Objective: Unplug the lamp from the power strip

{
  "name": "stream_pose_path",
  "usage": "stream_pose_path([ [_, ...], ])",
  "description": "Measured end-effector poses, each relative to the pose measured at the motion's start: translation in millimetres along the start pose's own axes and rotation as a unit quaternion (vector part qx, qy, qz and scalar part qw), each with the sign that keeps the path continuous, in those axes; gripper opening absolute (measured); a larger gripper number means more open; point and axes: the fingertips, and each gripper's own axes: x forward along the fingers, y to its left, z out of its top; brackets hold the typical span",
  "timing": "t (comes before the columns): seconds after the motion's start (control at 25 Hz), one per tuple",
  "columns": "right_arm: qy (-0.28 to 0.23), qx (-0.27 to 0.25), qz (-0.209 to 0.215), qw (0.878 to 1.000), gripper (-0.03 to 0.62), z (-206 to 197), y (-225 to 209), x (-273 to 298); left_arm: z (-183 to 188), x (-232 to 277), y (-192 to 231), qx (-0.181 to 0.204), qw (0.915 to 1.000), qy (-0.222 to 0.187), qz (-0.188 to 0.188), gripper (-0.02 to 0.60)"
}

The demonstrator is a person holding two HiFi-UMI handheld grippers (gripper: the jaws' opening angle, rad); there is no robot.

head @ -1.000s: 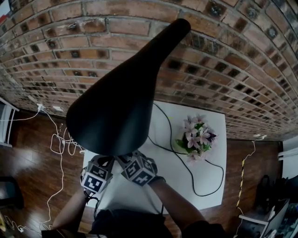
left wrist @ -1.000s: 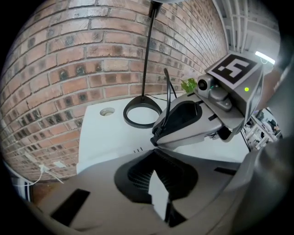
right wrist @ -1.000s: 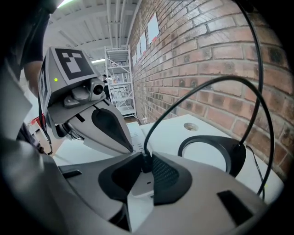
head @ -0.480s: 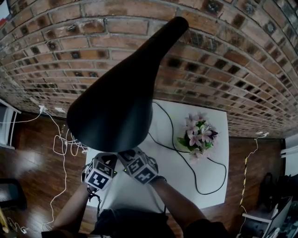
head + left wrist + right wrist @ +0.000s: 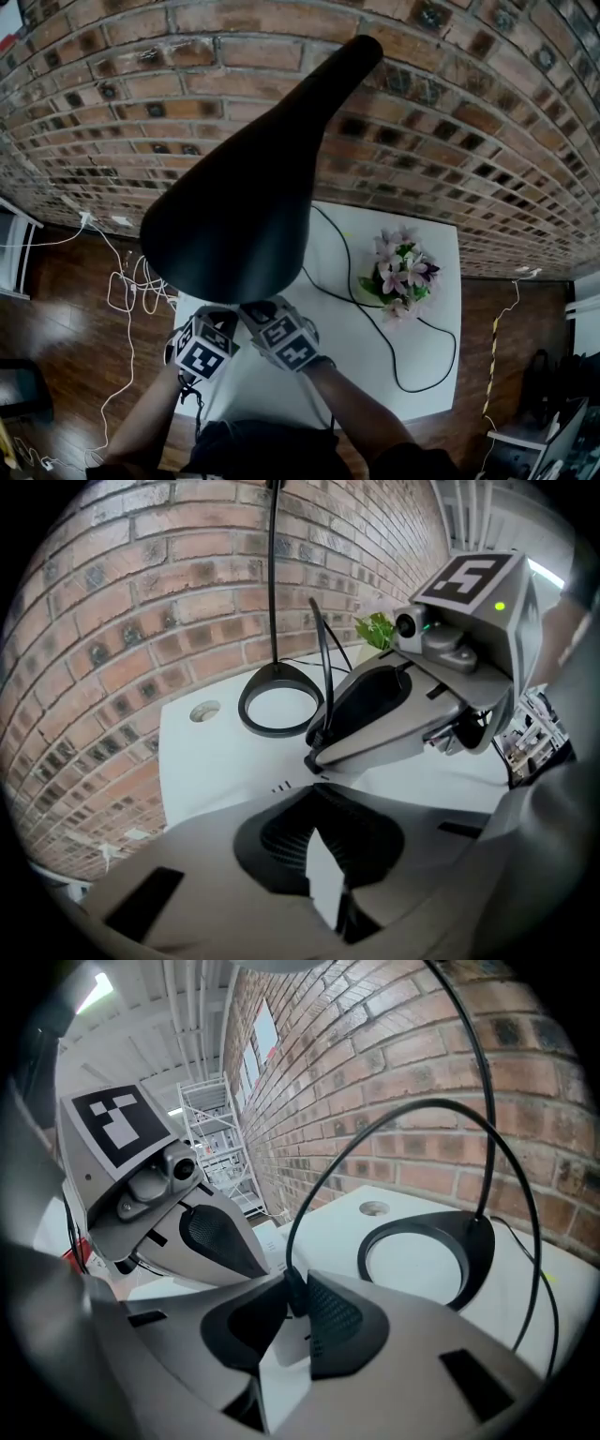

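While the right gripper [image 5: 298, 1293] pinches the black lamp cord [image 5: 292, 1251] near the table's [image 5: 422, 356] near-left corner, the left gripper [image 5: 317, 808] brackets something white [image 5: 323, 883], grip unclear.

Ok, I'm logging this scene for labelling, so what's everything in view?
lamp: one, black, on table
cord: one, black, loops across table
plug: one, black, in right gripper
flowers: one bunch, pink-white, table's right
grommet: one, grey, beside lamp base
table: one, white, by wall
wall: one, brick, behind table
floor: dark wood, around table
cables: several, white, floor at left
left gripper: one, grey, shut, beside plug
right gripper: one, grey, on plug
arms: two, head view's bottom
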Motion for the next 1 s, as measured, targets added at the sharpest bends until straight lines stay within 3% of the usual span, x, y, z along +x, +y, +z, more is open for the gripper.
stream_pose_path([
  [0.16, -0.007, 0.005, -0.008, 1.000, 0.057, 1.1, -0.6, -0.5, 0.6, 0.5, 0.5, -0.004, 1.0000, 0.007, 0.001, 0.017],
  [0.44, -0.011, 0.035, -0.015, 0.999, 0.057, 0.6, -3.6, -0.6, 1.2, 2.4, -1.2, 0.020, 0.9994, 0.029, 0.001, 0.018],
  [0.68, -0.013, 0.016, -0.018, 1.000, 0.057, 0.5, -2.4, -0.3, 0.9, 4.0, -1.5, 0.028, 0.9989, 0.038, 0.002, 0.018],
  [1.0, -0.041, 0.096, -0.024, 0.994, 0.058, -0.1, -9.4, -1.1, 2.1, 3.2, -0.1, 0.027, 0.9991, 0.033, 0.006, 0.019],
])
